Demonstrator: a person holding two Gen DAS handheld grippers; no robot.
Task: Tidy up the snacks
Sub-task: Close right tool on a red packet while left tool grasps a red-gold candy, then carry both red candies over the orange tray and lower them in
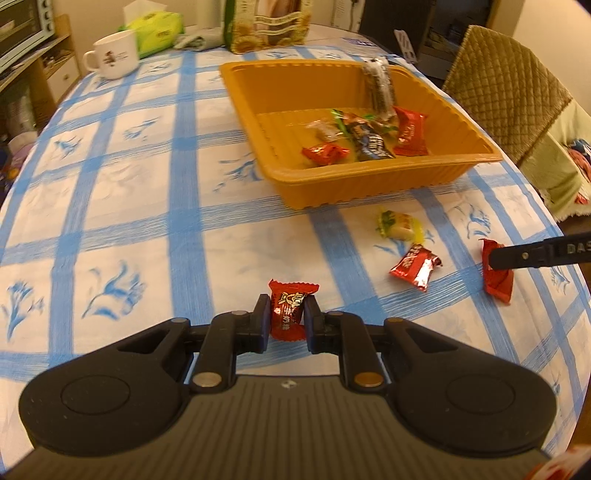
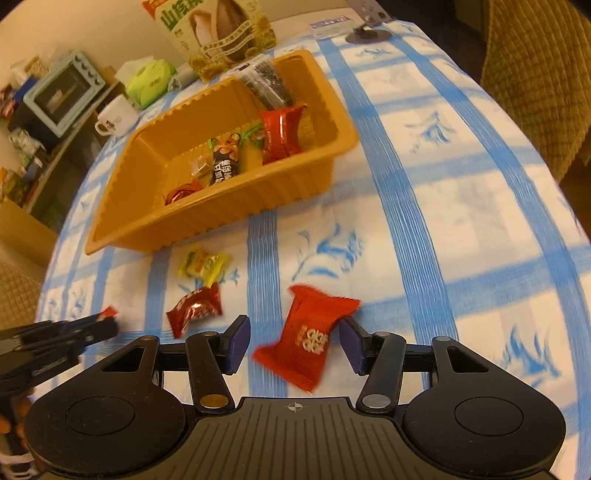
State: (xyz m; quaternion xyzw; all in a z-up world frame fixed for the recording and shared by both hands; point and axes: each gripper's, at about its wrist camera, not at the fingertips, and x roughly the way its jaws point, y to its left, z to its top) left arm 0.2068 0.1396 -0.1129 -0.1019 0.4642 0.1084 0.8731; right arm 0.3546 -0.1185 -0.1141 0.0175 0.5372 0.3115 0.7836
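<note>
My left gripper (image 1: 287,301) is shut on a red wrapped candy (image 1: 290,314), held just above the blue-checked tablecloth; in the right wrist view it shows at the left edge (image 2: 92,328). My right gripper (image 2: 293,323) is open, and a larger red candy (image 2: 310,339) lies on the cloth between its fingers, with a gap at the left pad. An orange tray (image 1: 369,188) (image 2: 221,206) holds several snacks. A yellow candy (image 1: 397,225) (image 2: 201,264) and a red foil candy (image 1: 415,267) (image 2: 195,308) lie loose in front of the tray.
A white mug (image 1: 112,55), a green tissue pack (image 1: 155,29) and a tall snack box (image 1: 266,22) stand behind the tray. A quilted chair (image 1: 506,96) stands at the right table edge. A toaster oven (image 2: 62,92) sits on a shelf to the left.
</note>
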